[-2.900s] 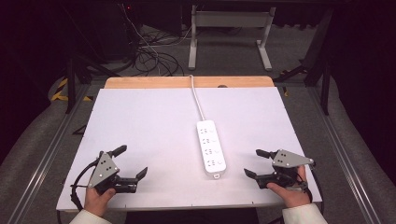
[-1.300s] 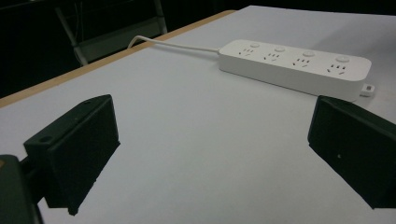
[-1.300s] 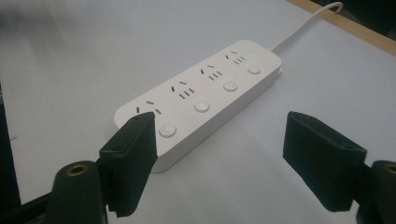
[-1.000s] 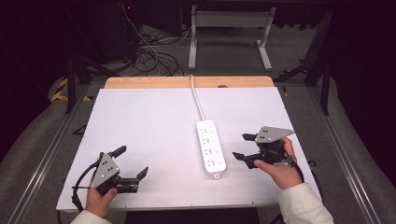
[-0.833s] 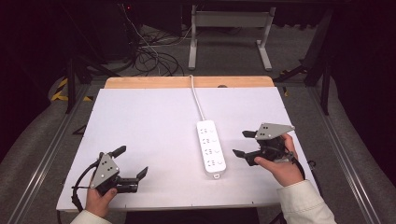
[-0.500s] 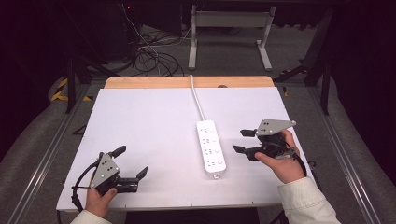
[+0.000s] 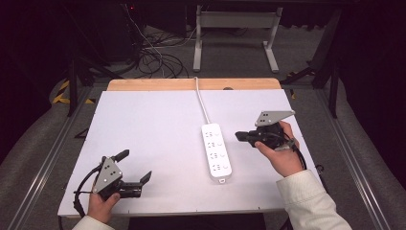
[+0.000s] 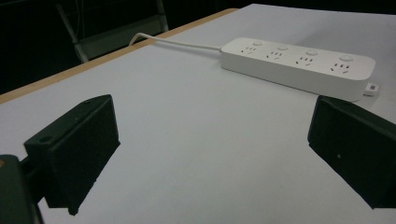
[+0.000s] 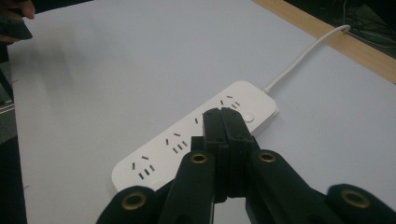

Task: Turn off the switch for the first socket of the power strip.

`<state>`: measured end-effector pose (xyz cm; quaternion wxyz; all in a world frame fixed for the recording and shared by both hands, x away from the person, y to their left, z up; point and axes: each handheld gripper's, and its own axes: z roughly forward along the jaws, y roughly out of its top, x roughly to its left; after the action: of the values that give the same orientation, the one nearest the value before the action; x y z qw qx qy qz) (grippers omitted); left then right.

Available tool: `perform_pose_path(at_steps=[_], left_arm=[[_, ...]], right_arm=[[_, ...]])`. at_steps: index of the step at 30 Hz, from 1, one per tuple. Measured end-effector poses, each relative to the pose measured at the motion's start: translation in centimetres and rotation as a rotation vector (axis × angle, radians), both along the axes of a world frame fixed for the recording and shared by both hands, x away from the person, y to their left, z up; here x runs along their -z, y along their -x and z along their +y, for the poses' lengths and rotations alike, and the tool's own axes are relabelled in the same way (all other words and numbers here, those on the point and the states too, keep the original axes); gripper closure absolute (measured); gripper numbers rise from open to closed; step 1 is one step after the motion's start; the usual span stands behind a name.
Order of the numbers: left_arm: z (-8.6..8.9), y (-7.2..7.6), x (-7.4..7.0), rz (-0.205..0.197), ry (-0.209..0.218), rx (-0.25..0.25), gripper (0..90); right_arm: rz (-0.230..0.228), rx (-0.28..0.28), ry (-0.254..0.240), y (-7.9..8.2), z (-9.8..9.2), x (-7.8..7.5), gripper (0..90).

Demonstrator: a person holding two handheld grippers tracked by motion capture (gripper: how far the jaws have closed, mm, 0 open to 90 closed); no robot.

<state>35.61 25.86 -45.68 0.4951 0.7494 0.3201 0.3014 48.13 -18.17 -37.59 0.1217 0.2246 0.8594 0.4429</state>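
A white power strip (image 7: 216,152) with several sockets lies lengthwise in the middle of the white table (image 7: 153,129); its white cord (image 7: 202,103) runs off the far edge. My right gripper (image 7: 239,136) is held just right of the strip's far half, jaws shut and empty, tips pointing at the strip. In the right gripper view the shut tips (image 9: 222,116) hover over the strip (image 9: 177,140) near a round button (image 9: 247,117). My left gripper (image 7: 136,168) rests at the near left corner, open and empty. The left gripper view shows the strip (image 8: 299,65) far ahead between the spread jaws.
A wooden strip (image 7: 191,84) borders the table's far edge. Beyond it are a metal stand (image 7: 234,33) and tangled cables (image 7: 153,57) on the floor. Metal rails (image 7: 349,163) run along both sides of the table.
My right gripper has moved from the near right corner up and leftward toward the power strip and its jaws have shut. The left gripper has not moved.
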Motion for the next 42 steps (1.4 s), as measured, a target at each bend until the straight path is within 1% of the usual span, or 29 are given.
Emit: perform_pose_path(at_steps=[2, 7, 10, 15, 18, 27, 33, 37, 42], left_arm=[[0.0, 0.0, 0.0, -0.001, 0.001, 0.0, 2.4], [0.0, 0.0, 0.0, 0.002, 0.002, 0.0, 2.4], [0.0, 0.0, 0.0, 0.002, 0.001, 0.0, 2.4], [0.0, 0.0, 0.0, -0.003, 0.001, 0.001, 2.4], [0.0, 0.0, 0.0, -0.003, 0.0, 0.004, 2.4], [0.0, 0.0, 0.0, -0.003, 0.001, 0.005, 2.4], [0.1, 0.0, 0.0, 0.001, 0.002, 0.006, 2.4], [0.0, 0.0, 0.0, -0.001, 0.002, 0.008, 2.4], [0.0, 0.0, 0.0, 0.001, 0.004, 0.011, 2.4]], right_arm=[[0.002, 0.004, 0.003, -0.5, 0.4, 0.1, 90.0], [-0.016, 0.019, -0.001, -1.6, 1.6, 0.4, 90.0], [-0.007, 0.026, 0.007, -2.5, 2.6, 0.8, 90.0], [-0.005, 0.033, 0.021, -3.3, 3.5, 1.3, 90.0], [-0.007, 0.049, 0.03, -4.0, 4.1, 2.0, 90.0], [-0.01, 0.079, 0.035, -5.4, 5.0, 3.3, 90.0], [-0.003, 0.083, 0.03, -6.2, 5.4, 4.4, 90.0], [-0.006, 0.089, 0.037, -6.6, 5.8, 5.0, 90.0], [-0.002, 0.094, 0.021, -7.0, 5.9, 5.7, 90.0]])
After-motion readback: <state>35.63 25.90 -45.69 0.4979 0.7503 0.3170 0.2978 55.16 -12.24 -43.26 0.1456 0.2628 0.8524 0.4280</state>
